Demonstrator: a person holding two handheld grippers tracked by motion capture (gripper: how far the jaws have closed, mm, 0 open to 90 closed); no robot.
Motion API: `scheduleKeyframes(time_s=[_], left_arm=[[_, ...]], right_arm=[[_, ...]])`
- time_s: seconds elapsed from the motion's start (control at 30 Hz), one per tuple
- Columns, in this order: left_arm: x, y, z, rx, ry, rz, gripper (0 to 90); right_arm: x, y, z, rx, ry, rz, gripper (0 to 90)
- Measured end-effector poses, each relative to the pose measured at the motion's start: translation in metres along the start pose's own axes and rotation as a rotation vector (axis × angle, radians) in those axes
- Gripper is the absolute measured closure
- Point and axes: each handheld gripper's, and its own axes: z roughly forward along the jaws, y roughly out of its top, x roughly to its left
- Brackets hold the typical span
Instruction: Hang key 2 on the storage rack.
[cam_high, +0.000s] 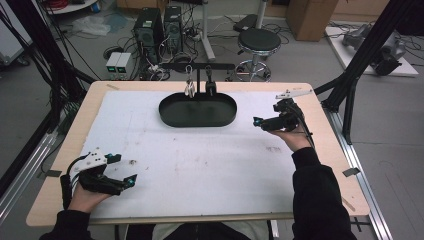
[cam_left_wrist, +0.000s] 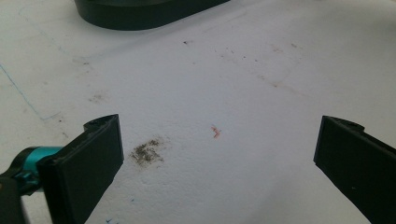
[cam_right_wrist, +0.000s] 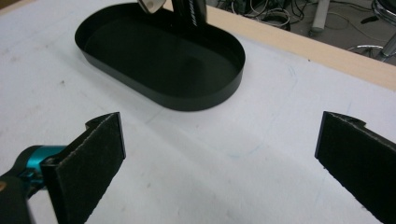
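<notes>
A black oval tray (cam_high: 170, 114) lies at the back middle of the white mat, under a small black stand (cam_high: 197, 66) from which keys (cam_high: 189, 88) and a dark fob (cam_high: 211, 88) hang. My left gripper (cam_high: 126, 171) rests near the front left corner, open and holding nothing; in the left gripper view its gripper (cam_left_wrist: 217, 163) spans bare stained mat. My right gripper (cam_high: 257, 121) hovers right of the tray, open, pointing at it. In the right gripper view that gripper (cam_right_wrist: 219, 161) faces the tray (cam_right_wrist: 210, 88), whose inside looks bare.
The white mat (cam_high: 200, 165) covers a wooden table (cam_high: 327, 135) with dark smudges (cam_left_wrist: 147, 151) near the left gripper. Beyond the far edge stand a round stool (cam_high: 258, 41), computer towers (cam_high: 160, 27) and cables on the floor. Black frame posts flank both sides.
</notes>
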Motion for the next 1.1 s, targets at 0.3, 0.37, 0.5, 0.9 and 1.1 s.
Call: scheduleKeyframes(time_s=[0.3,0.37,0.5,0.9,1.1], left_arm=[[-0.001,0.000,0.001,0.012,0.007,0.009,1.9],[-0.001,0.000,0.000,0.013,0.007,0.010,1.9],[0.000,0.000,0.000,0.013,0.009,0.008,1.9],[-0.002,0.000,0.001,0.022,0.009,0.012,1.9],[-0.002,0.000,-0.001,0.019,0.008,0.011,1.9]], right_arm=[[0.001,-0.027,-0.014,-0.008,0.004,-0.007,0.9],[0.001,-0.033,-0.016,-0.007,0.008,-0.005,0.9],[0.004,-0.045,-0.018,-0.019,-0.004,-0.003,0.9],[0.009,-0.080,-0.024,-0.054,0.024,-0.015,0.9],[0.009,-0.093,-0.028,-0.048,0.031,-0.027,0.9]])
